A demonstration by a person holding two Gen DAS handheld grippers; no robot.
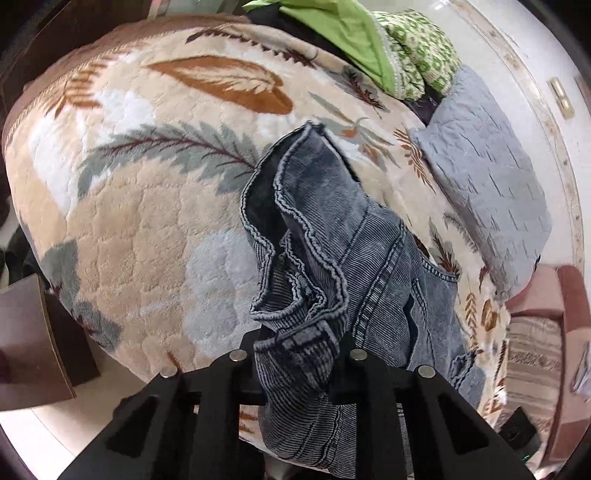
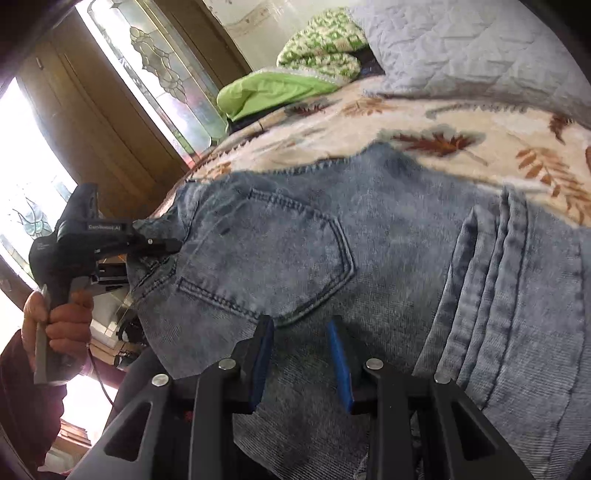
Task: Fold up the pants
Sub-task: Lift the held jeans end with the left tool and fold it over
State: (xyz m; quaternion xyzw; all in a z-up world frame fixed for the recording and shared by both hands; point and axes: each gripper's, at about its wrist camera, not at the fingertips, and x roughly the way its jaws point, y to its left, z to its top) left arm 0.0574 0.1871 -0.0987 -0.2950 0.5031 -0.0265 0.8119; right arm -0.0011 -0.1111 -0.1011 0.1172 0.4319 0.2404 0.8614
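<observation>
Blue-grey denim pants (image 1: 325, 236) lie bunched on a leaf-patterned blanket (image 1: 147, 206). My left gripper (image 1: 299, 354) is shut on the pants' waistband and holds it lifted at the bed's near edge. In the right wrist view the pants (image 2: 369, 251) spread flat with a back pocket (image 2: 266, 258) showing. My right gripper (image 2: 301, 332) is open, its blue pads (image 2: 338, 365) just over the denim below the pocket. The left gripper also shows in the right wrist view (image 2: 173, 245), clamped on the waistband at the left.
A grey quilted pillow (image 1: 487, 177) lies at the right of the bed, with green cloth (image 1: 343, 33) and a green-patterned blanket (image 1: 417, 55) at the far end. A brown wooden piece (image 1: 33, 332) stands at the left. Wooden doors with glass (image 2: 122, 92) stand behind the bed.
</observation>
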